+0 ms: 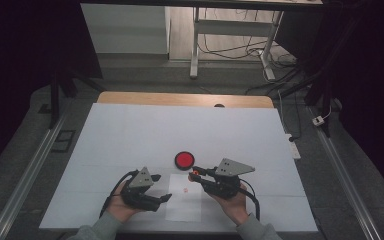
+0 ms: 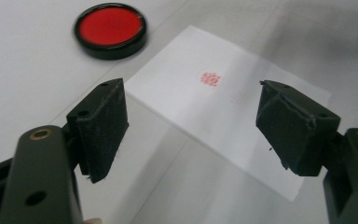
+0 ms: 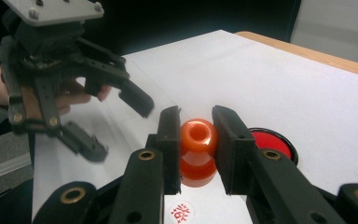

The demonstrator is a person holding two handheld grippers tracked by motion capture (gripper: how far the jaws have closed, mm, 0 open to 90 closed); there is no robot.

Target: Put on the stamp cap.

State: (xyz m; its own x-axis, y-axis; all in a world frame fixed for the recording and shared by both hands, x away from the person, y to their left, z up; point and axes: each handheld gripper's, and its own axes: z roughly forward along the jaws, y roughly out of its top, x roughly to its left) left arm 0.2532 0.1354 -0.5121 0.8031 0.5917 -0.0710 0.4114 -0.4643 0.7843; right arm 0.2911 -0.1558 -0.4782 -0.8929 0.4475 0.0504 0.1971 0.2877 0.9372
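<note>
The right gripper [image 3: 196, 140] clamps an orange stamp [image 3: 198, 149] upright, just above the paper sheet [image 2: 242, 121] and its red imprint [image 2: 210, 78]; the left gripper [image 2: 205, 121], jaws apart, hovers opposite, the red ink pad [image 1: 184, 160] just beyond the paper.

An orange stamp [image 3: 198, 149], a red ink pad [image 2: 110, 29] rimmed black, white paper [image 2: 242, 116] bearing a red print [image 2: 210, 78].

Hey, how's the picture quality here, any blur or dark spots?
High view: dim, dark edges, table evenly lit. Left gripper view: red ink pad slightly soft, paper sharp. Right gripper view: orange stamp sharp in the right claw; left claw motion-blurred.
</note>
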